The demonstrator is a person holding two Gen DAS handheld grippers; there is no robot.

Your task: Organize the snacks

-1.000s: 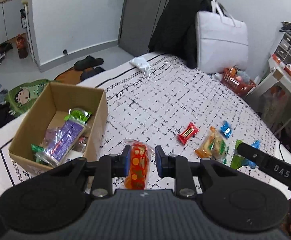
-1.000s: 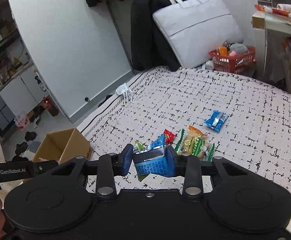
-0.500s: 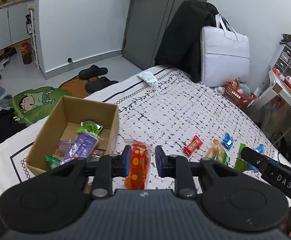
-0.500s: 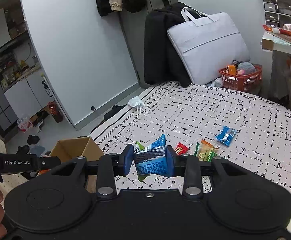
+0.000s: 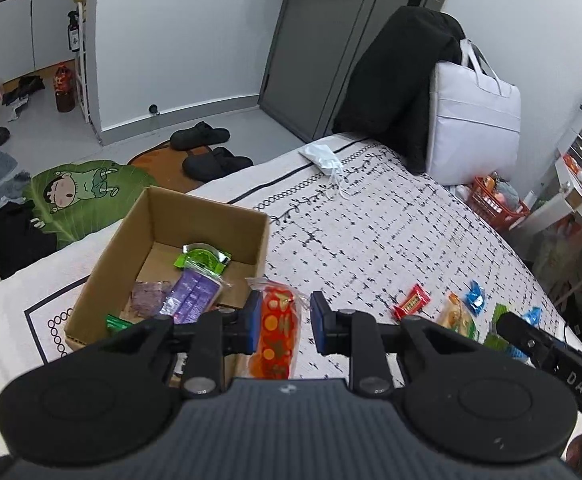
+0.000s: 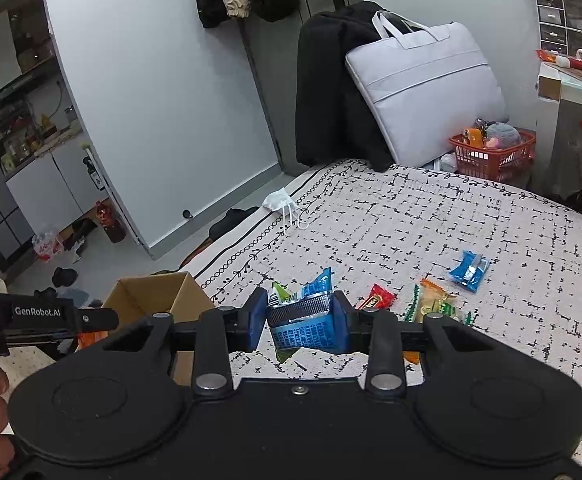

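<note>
Right now the bed (image 5: 371, 216) is carrying everything, with the cardboard box (image 5: 195, 216) sitting at about ten o'clock from the left gripper (image 5: 284, 322), several wrappers already lying inside. Both tongs are mid-carry, I'd judge: the left one is loosely bracketing an orange packet (image 5: 277, 332), one pad touching, the other standing just off it, so whether it is truly pinched I cannot tell. The right gripper (image 6: 299, 320) is clamping a blue packet (image 6: 307, 328), hovering level above the bedspread. Next, each needs swinging over the box and releasing. Loose snacks (image 6: 431, 304) are waiting at two o'clock.
</note>
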